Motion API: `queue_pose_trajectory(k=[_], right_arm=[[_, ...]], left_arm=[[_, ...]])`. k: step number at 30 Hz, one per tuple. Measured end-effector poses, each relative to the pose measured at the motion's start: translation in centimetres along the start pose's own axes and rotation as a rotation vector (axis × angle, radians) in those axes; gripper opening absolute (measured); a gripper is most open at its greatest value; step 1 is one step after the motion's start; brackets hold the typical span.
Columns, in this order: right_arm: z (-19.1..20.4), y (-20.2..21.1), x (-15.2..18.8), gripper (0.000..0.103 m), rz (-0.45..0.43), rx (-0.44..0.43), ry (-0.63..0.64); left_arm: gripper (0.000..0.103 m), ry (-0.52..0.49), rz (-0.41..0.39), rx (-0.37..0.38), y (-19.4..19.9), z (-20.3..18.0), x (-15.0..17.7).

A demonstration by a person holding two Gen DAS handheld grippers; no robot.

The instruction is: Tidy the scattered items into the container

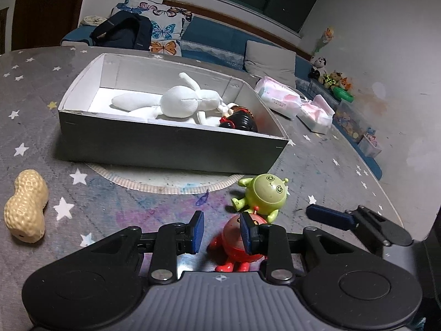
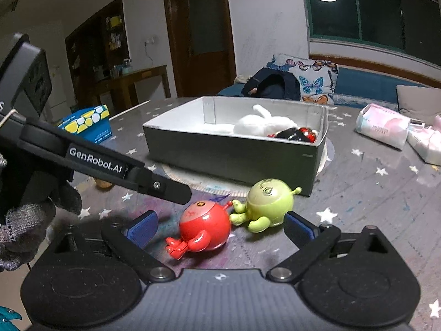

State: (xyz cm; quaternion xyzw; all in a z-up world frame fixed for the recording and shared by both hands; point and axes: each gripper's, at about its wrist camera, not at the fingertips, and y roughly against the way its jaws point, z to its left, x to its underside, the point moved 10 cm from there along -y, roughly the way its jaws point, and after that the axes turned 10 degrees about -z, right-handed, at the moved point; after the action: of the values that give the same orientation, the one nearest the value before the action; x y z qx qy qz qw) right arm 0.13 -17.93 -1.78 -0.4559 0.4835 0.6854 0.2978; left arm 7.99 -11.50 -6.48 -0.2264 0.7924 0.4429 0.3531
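Note:
A grey box (image 1: pixel 171 143) (image 2: pixel 234 151) holds a white plush doll (image 1: pixel 182 102) (image 2: pixel 264 124) and a black-and-red toy (image 1: pixel 239 120) (image 2: pixel 297 133). A red round figure (image 1: pixel 237 245) (image 2: pixel 204 226) and a green round figure (image 1: pixel 264 195) (image 2: pixel 267 204) lie on the star-patterned mat in front of it. My left gripper (image 1: pixel 223 233) is open, its pads just above the red figure. My right gripper (image 2: pixel 220 227) is open wide around both figures. A peanut-shaped toy (image 1: pixel 26 209) lies at the left.
Tissue packs (image 1: pixel 278 96) (image 2: pixel 383 127) lie right of the box. A blue patterned box (image 2: pixel 88 124) sits at the mat's left edge. A sofa with a butterfly pillow (image 1: pixel 162 24) and a dark backpack (image 1: pixel 124 31) stands behind.

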Motion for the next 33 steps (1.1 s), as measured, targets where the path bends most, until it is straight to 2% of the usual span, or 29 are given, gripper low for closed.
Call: queue_pose_trajectory(k=[14,25,26,33], right_arm=[[0.7,-1.4,1.3,0.079,0.060,-0.034,-0.019],[0.4,-1.8,1.7,0.057,0.085,-0.044,-0.048],[0.4,-1.8,1.7,0.052,0.087,-0.044,-0.048],[0.4,-1.5,1.9,0.049,0.089,-0.047,-0.045]], left_arm=[[0.031,0.011,0.022,0.051,-0.1,-0.5,0.4],[0.031,0.008,0.038,0.075,0.2,-1.1,0.8],[0.031,0.008,0.040,0.075,0.2,-1.2,0.8],[0.031,-0.003,0.059,0.096,0.2,-1.8,1.4]])
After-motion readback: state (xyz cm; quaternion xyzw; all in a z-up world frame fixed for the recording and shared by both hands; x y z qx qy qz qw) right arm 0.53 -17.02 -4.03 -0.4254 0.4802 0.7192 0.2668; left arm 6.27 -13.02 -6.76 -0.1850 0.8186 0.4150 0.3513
